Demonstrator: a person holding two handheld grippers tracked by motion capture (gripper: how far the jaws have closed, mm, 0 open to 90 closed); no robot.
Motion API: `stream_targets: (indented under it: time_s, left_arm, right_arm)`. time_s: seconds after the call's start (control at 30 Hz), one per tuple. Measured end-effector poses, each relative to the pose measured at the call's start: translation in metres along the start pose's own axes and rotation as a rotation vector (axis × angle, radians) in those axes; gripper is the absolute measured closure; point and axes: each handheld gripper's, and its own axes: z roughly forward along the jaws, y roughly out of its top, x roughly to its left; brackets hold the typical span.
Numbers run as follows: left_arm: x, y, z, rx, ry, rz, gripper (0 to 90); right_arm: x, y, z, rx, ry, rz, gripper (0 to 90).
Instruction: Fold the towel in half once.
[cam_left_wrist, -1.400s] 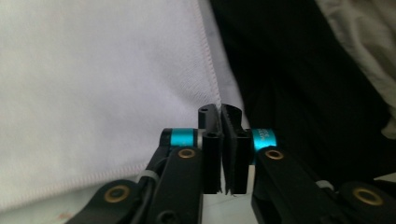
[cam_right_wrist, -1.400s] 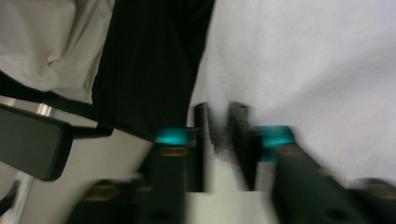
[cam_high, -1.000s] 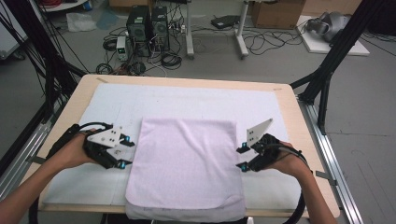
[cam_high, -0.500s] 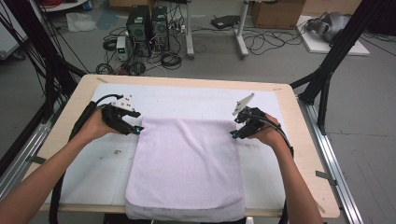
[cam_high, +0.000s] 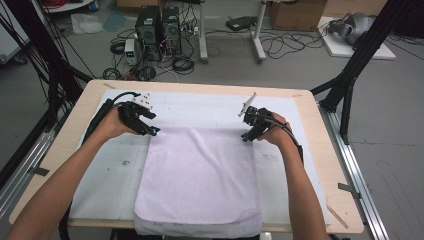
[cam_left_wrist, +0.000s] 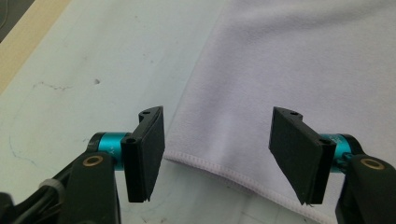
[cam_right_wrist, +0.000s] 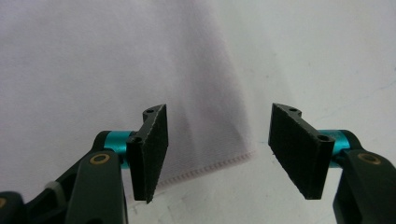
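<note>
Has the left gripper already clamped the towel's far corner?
No: in the left gripper view the left gripper stands open over the towel, its pads clear of the cloth.

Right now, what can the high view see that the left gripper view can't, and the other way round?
The high view takes in the whole pale purple towel spread on the white mat, with the left gripper and right gripper open at its two far corners, plus computer towers on the floor beyond. The left gripper view comes in close: a stitched hem runs along the towel's edge, and the corner lies between open black pads that are not yet pressing on it. Both show the towel lying flat on the mat.
</note>
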Motion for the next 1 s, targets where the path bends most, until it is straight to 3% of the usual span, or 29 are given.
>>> stream_targets:
  time_s: [0.2, 0.33, 0.57, 0.63, 0.73, 0.8, 0.9, 1.0]
  left_arm:
    - [0.011, -0.004, 0.009, 0.023, -0.015, -0.022, 36.7]
    - [0.022, -0.01, 0.013, 0.041, -0.026, -0.039, 37.8]
    - [0.032, -0.009, 0.027, 0.071, -0.081, -0.034, 37.5]
    - [0.032, -0.009, 0.033, 0.088, -0.104, -0.031, 38.9]
    - [0.032, -0.008, 0.039, 0.118, -0.13, -0.014, 46.2]
    - [0.032, -0.005, 0.042, 0.135, -0.141, -0.014, 60.5]
    - [0.03, -0.002, 0.046, 0.177, -0.139, -0.03, 80.3]
    - [0.029, 0.001, 0.048, 0.212, -0.125, -0.024, 86.3]
  right_arm:
    - [-0.008, 0.002, 0.005, 0.038, 0.011, -0.016, 38.2]
    - [-0.018, 0.004, 0.007, 0.023, 0.024, -0.007, 38.5]
    - [-0.03, 0.006, 0.024, 0.078, 0.093, -0.037, 39.6]
    - [-0.032, 0.007, 0.027, 0.063, 0.137, -0.03, 43.2]
    - [-0.033, 0.005, 0.035, 0.095, 0.176, -0.052, 52.0]
    - [-0.034, 0.003, 0.038, 0.099, 0.217, -0.044, 64.4]
    - [-0.034, 0.006, 0.034, 0.088, 0.213, -0.053, 82.5]
    - [-0.033, 0.008, 0.033, 0.093, 0.195, -0.064, 86.3]
